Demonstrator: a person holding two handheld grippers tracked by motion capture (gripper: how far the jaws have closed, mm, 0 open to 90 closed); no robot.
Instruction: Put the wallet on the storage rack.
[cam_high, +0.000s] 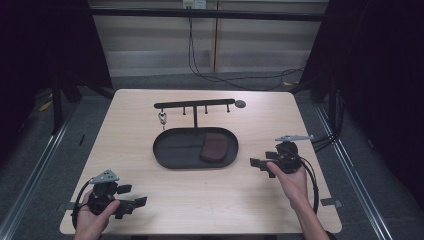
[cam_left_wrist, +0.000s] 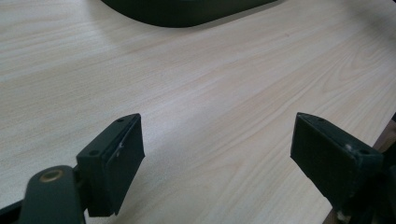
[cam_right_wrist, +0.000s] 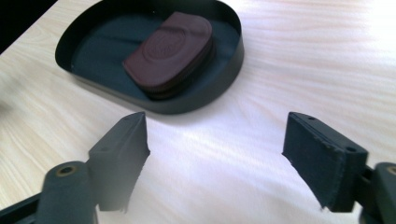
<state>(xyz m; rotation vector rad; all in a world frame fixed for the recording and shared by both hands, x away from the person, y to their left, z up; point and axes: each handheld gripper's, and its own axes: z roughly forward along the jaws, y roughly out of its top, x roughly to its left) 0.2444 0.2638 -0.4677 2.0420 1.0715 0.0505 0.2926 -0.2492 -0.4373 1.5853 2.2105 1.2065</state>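
A flat, dark brown leather pouch (cam_right_wrist: 170, 46) with a rounded end and an embossed face lies in the right half of the black oval metal tray (cam_right_wrist: 224, 84), mid-surface. The right gripper (cam_right_wrist: 215, 158) gapes empty just beside the tray; the left gripper (cam_left_wrist: 217, 158) gapes empty at the near left.

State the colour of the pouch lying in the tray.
Dark brown pouch; clearest in the right gripper view.

black tray (cam_right_wrist: 231, 70), brown pouch (cam_right_wrist: 170, 46), pale woodgrain table (cam_right_wrist: 303, 56), blk tongs (cam_right_wrist: 215, 158)
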